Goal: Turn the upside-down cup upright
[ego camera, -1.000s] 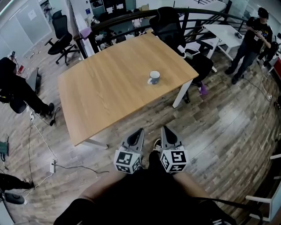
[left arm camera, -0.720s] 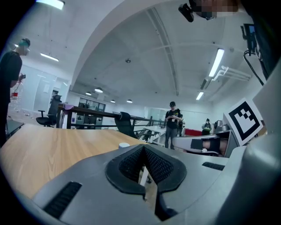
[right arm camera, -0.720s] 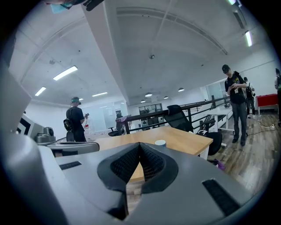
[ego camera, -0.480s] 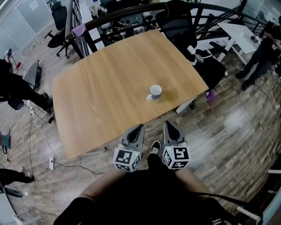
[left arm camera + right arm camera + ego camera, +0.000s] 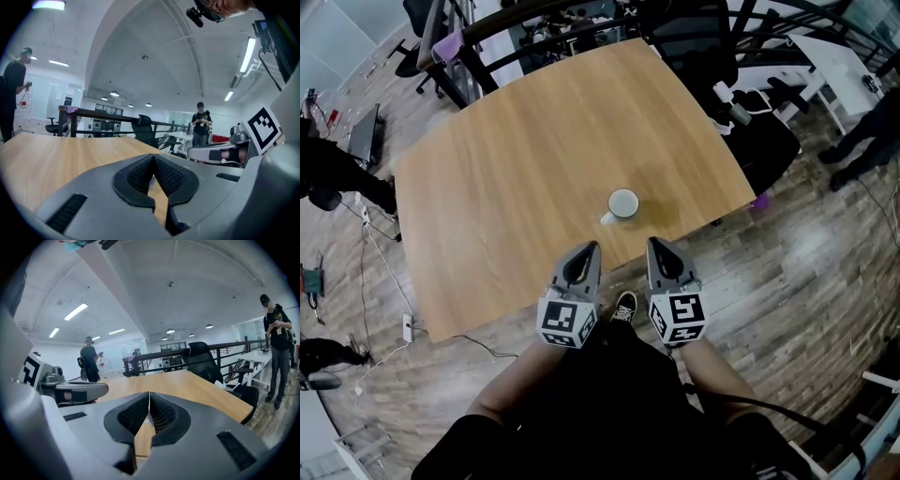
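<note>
Left tool point(image 5: 587, 249): clenched tight, pads pressed together with nothing between them, tip right at the near edge of the bench point(image 5: 516, 159).
Right tool point(image 5: 657, 246): same deal, jaws closed on nothing, held side by side with the left one with a small gap between the two.
Cup point(image 5: 622, 203): white mug standing on the bench close to its near edge, just ahead of both tools and roughly between them. Neither touches it. The handle pokes out toward the left tool's side.
Bench: big light-wood top.
Chair point(image 5: 694, 42): black office chair at the far right side of the bench.
Floor point(image 5: 825, 272): wood planks, cables trailing on the left.
Bystander point(image 5: 276, 333): standing off past the bench's right end.
</note>
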